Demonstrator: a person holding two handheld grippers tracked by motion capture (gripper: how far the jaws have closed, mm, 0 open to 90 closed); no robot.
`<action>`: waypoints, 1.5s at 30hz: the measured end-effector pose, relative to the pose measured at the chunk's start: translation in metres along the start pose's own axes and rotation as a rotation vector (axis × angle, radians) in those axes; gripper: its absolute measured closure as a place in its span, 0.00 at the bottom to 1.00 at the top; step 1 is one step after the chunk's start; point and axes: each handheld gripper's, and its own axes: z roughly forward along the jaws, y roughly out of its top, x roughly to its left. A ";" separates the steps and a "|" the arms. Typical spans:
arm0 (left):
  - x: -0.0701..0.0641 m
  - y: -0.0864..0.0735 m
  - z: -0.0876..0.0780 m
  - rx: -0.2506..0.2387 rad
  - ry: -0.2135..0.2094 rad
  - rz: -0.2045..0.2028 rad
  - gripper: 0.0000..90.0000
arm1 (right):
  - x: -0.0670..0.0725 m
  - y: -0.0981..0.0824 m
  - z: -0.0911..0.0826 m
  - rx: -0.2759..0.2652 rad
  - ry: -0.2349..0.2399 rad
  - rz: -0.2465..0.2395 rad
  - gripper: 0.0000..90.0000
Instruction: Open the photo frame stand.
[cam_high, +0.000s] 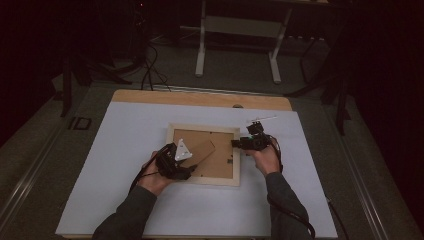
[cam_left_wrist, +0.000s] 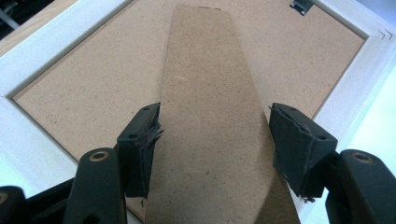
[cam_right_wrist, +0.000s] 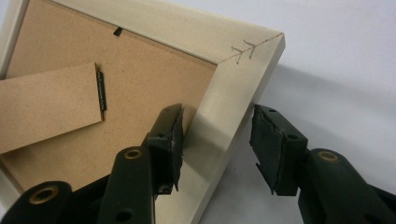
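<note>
A pale wooden picture frame lies face down on the white mat, its brown backing board up. A hinged cardboard stand runs across the backing. My left gripper has a pad against each long edge of the stand, near the frame's lower left. My right gripper straddles the frame's right rail near a mitred corner. One pad is over the backing and the other is outside the rail, with a small gap showing. In the high view the right gripper is at the frame's right side.
The white mat covers a wooden table whose far edge shows beyond it. A small black hanger clip sits at the backing's edge. Cables trail from both grippers toward the near edge. A white desk frame stands on the floor beyond.
</note>
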 end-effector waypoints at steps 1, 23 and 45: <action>-0.001 0.000 0.000 -0.003 0.004 0.006 0.42 | -0.001 0.000 0.000 0.000 0.007 0.008 0.59; -0.005 -0.005 -0.003 -0.063 0.040 0.050 0.42 | -0.013 0.001 -0.004 0.010 0.122 0.118 0.63; 0.006 -0.008 -0.004 -0.078 -0.019 -0.033 0.33 | -0.011 0.000 -0.005 -0.015 0.116 0.149 0.65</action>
